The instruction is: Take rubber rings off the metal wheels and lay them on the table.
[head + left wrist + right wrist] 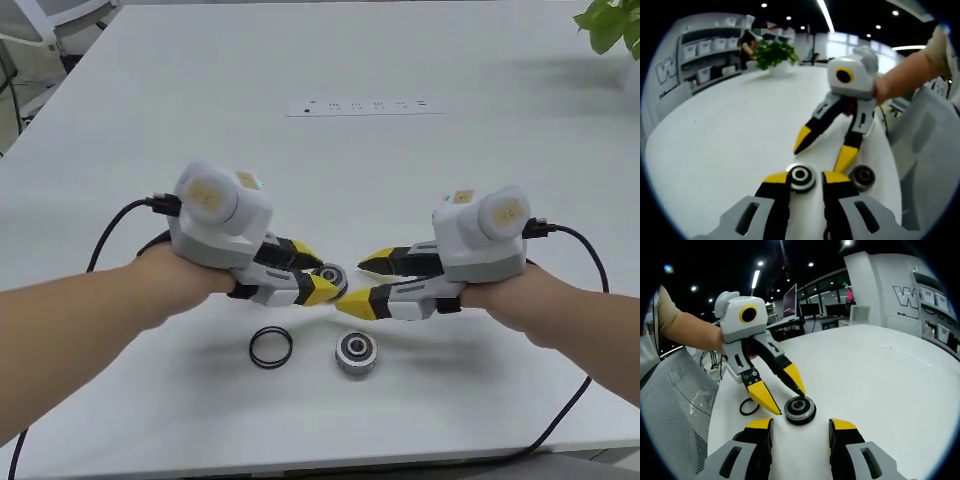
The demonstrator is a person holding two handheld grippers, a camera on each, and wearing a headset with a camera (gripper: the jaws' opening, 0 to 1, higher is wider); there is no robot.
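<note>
My left gripper [318,272] is shut on a metal wheel [332,275] with a black rubber band around it, its yellow tips on either side of the wheel [801,178] just above the white table [300,170]. Facing it, my right gripper [355,283] stands open and empty, a short way off the wheel [800,410]. A loose black rubber ring [271,347] lies flat near the front edge. Beside it sits a second wheel [356,354] with a bare silver rim, also seen as the second wheel [862,176]. The ring [749,406] is partly hidden behind the left gripper [789,401].
A flush socket panel [365,106] sits mid-table and a potted plant [610,22] at the far right corner. Black cables [110,235] trail from both grippers toward the front edge. A mesh chair [675,405] stands by the table.
</note>
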